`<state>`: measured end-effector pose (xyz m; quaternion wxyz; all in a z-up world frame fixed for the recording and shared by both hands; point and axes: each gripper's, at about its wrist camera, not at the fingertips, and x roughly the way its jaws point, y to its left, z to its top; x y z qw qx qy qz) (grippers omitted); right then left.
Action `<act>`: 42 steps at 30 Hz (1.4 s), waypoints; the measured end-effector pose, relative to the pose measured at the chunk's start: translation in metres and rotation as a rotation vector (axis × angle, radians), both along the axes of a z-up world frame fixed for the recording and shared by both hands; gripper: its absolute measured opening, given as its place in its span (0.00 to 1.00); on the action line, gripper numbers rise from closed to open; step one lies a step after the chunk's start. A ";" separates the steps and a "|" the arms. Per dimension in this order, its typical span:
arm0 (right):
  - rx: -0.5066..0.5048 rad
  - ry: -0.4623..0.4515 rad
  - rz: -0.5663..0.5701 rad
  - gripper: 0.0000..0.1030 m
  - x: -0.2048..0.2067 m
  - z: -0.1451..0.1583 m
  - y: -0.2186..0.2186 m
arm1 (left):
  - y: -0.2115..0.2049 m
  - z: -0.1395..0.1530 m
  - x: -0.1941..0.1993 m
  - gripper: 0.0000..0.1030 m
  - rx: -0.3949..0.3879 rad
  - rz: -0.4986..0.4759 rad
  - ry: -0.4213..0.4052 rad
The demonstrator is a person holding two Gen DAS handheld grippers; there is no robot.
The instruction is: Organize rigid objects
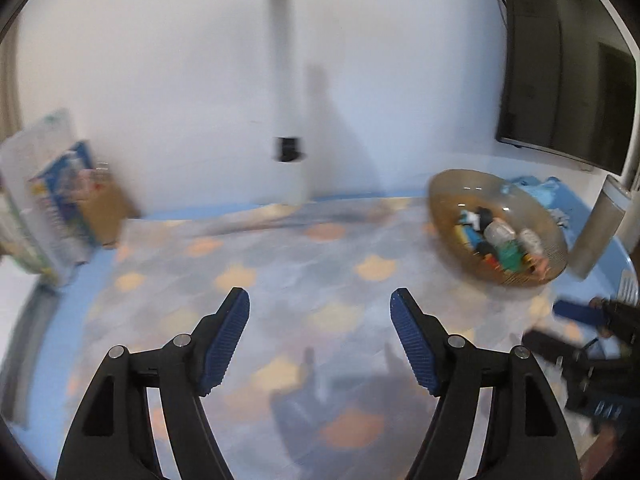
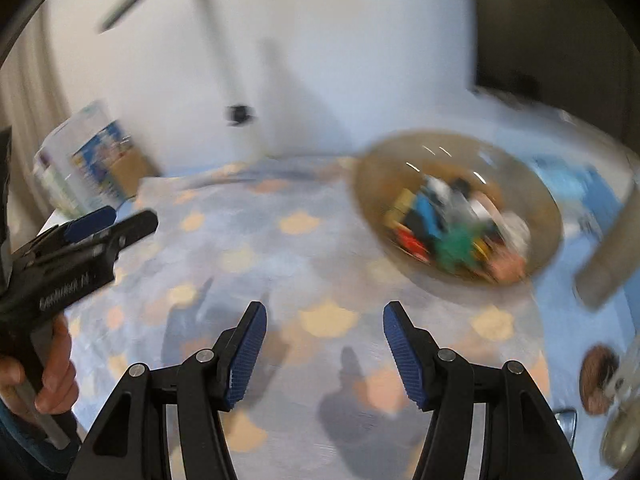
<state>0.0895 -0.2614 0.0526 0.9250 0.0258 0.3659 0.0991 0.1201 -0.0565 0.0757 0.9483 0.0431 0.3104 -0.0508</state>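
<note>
Both my left claw [image 1: 320, 300] and right claw [image 2: 324, 314] gape empty above the surface [image 1: 280, 264], bowl [image 1: 440, 196] ahead to their right.

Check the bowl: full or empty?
Partly filled. The bowl holds a pile of small coloured objects across its bottom, below the rim; blur hides what they are.

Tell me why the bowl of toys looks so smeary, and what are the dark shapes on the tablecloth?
Right wrist view: motion blur smears the bowl and its toys into streaks. Left wrist view: the bowl is sharper but still soft, and the fisheye lens bends the edges. Both views: the dark shapes are shadows on the tablecloth, under the open right gripper and left gripper.
</note>
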 end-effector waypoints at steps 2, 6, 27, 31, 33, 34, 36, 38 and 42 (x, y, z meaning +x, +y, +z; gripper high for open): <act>-0.022 -0.055 0.049 0.58 -0.008 0.017 0.025 | 0.018 0.011 -0.018 0.70 0.060 0.077 -0.039; -0.001 -0.103 0.083 0.64 -0.012 0.025 0.056 | 0.051 -0.001 -0.044 0.83 0.006 0.180 -0.068; -0.148 -0.119 0.004 0.80 -0.006 -0.093 0.093 | 0.051 -0.115 -0.027 0.83 -0.043 0.166 0.050; -0.147 -0.124 -0.009 0.82 -0.006 -0.093 0.092 | 0.049 -0.117 -0.023 0.83 -0.046 0.178 0.067; -0.148 -0.113 -0.013 0.82 -0.004 -0.094 0.091 | 0.047 -0.117 -0.022 0.83 -0.036 0.172 0.063; -0.146 -0.107 -0.016 0.82 -0.003 -0.094 0.091 | 0.044 -0.117 -0.022 0.83 -0.026 0.165 0.064; -0.141 -0.099 -0.022 0.82 -0.002 -0.094 0.090 | 0.042 -0.118 -0.020 0.84 -0.018 0.154 0.072; -0.130 -0.096 -0.028 0.83 -0.001 -0.094 0.088 | 0.043 -0.120 -0.019 0.84 -0.025 0.151 0.085; -0.121 -0.091 -0.052 0.89 0.000 -0.094 0.085 | 0.047 -0.122 -0.017 0.84 -0.054 0.150 0.104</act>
